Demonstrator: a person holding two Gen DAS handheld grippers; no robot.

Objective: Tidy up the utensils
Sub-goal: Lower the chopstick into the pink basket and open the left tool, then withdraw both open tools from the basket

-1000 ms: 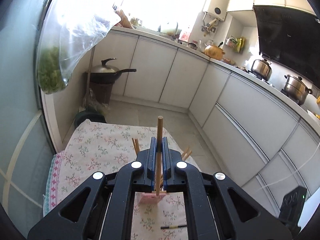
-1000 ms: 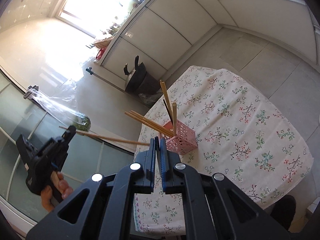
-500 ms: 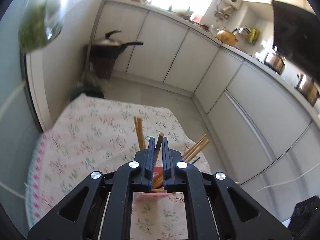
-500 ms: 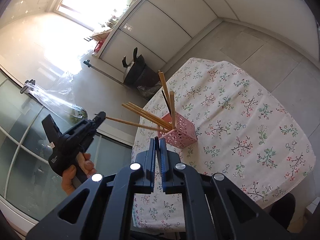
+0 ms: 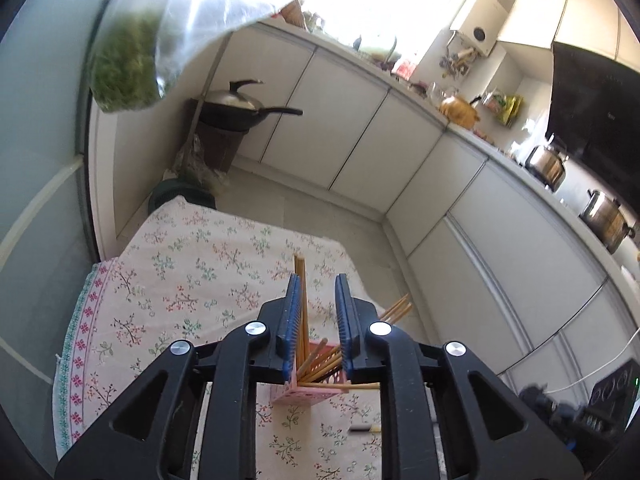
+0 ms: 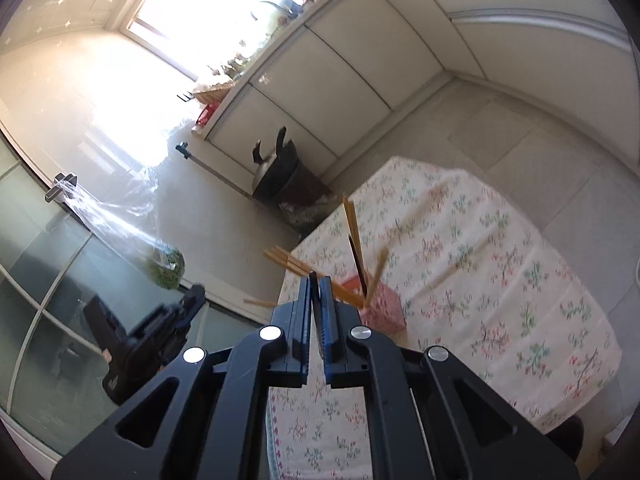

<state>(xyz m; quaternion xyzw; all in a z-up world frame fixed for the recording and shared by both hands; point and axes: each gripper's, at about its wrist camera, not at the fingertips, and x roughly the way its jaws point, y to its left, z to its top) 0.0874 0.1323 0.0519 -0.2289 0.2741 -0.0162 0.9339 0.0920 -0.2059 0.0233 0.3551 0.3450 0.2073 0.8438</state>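
A second ago the left hand-held gripper [image 5: 317, 300] pinched a wooden chopstick upright between its pads; its jaws have just been opening, and that chopstick now lies slanted in the pink basket [image 5: 310, 392] with the other chopsticks [image 5: 320, 360], none of them pressed by the blue pads [image 5: 290, 320]. The gap is narrow, with one tall pair of sticks showing through it just beside the left pad. The right hand-held gripper [image 6: 315, 296] is closed to a sliver with nothing between its pads.

Nearest in the left wrist view, a dark-tipped chopstick [image 5: 365, 427] lies flat on the desk [image 5: 168, 272], on the floral cloth just before the basket. The basket stands toward the near right part of the desk, sticks fanning out to the right and one pair rising upright. In the right wrist view the same basket [image 6: 382, 308] sits near the desk's left edge, its sticks blurred, and the left hand-held gripper appears off that edge, gripped by a hand [image 6: 107, 356].

Beyond the desk's far edge a lidded wok [image 5: 236, 110] rests on a dark stand by the white cabinets [image 5: 360, 140]. A clear bag of greens [image 5: 124, 64] hangs at upper left.
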